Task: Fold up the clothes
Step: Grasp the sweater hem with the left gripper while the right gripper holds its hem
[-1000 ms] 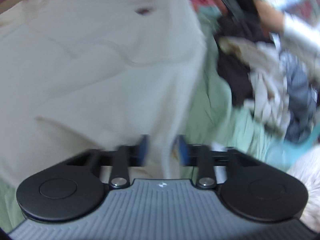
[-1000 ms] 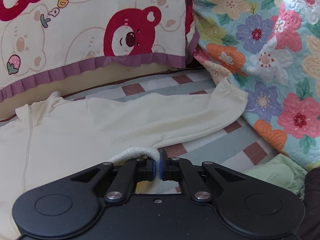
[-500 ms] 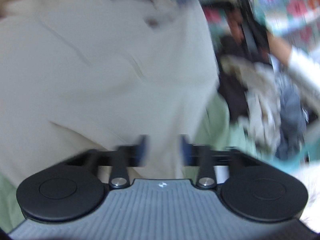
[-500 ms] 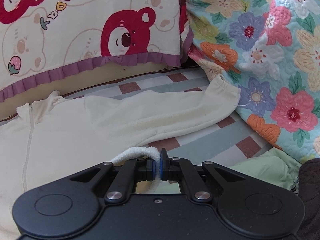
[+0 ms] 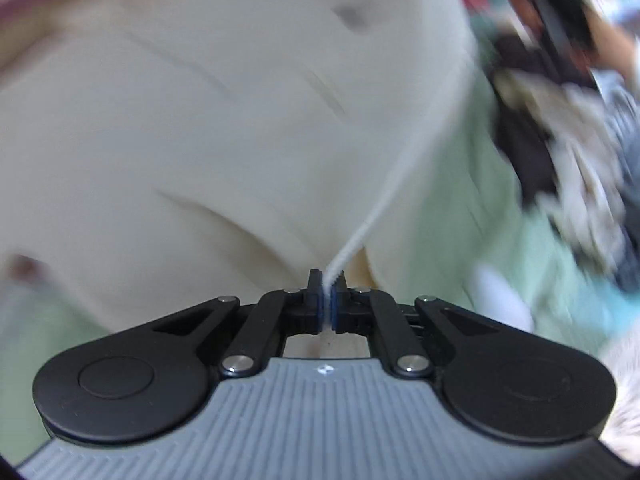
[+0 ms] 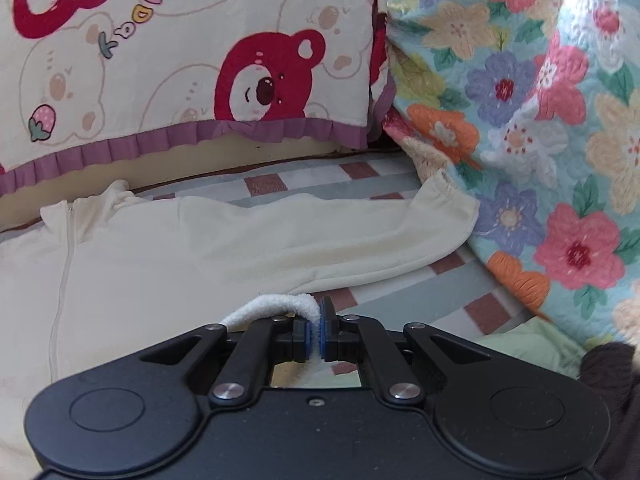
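Cream jacket (image 6: 168, 256) lies flat on checked bed sheet (image 6: 400, 300), zipper left, 1 sleeve (image 6: 360, 232) stretched to right, cuff touching floral quilt (image 6: 540, 120). Long axis of sleeve: left-right, far of right jaws. Bear pillow (image 6: 180, 60) at far side.

Right gripper (image 6: 316, 326): jaws closed, pinching fuzzy hem; jacket body spreads far and left from it.

Left gripper (image 5: 328, 300): jaws closed on hem edge, which runs taut far-right; view blurred. Clothes pile (image 5: 568, 140) right.

Judgement: both hold near hem; next fold goes far.
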`<action>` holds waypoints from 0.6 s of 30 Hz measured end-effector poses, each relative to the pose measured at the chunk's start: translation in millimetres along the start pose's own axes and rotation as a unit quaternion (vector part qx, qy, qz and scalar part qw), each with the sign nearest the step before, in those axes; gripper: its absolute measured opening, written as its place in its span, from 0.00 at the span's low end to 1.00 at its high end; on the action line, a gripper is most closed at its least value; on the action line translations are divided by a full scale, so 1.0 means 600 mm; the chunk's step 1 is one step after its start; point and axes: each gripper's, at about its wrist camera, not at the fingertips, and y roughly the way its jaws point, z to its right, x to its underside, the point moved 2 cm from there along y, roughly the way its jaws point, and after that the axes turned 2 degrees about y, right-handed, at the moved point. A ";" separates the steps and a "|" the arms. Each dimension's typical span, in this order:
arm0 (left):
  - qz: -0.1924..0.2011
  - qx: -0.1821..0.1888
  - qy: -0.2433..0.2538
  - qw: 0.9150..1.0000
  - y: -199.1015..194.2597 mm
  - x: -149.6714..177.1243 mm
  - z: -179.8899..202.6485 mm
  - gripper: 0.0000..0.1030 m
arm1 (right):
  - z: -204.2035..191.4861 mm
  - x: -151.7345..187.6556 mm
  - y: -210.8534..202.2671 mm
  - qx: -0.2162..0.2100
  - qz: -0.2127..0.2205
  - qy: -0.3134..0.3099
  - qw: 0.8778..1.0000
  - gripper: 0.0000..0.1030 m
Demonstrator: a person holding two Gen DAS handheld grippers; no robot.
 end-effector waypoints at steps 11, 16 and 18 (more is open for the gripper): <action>0.052 -0.075 -0.109 0.990 0.004 0.027 -0.060 0.11 | 0.034 0.035 -0.019 0.007 0.003 0.042 0.999 0.03; 0.040 -0.064 -0.140 0.987 0.011 0.059 -0.066 0.08 | 0.032 0.025 -0.012 0.010 0.006 0.050 0.999 0.03; 0.071 -0.137 -0.104 0.982 -0.015 0.044 -0.066 0.05 | 0.018 0.021 -0.012 0.004 0.008 0.041 0.999 0.03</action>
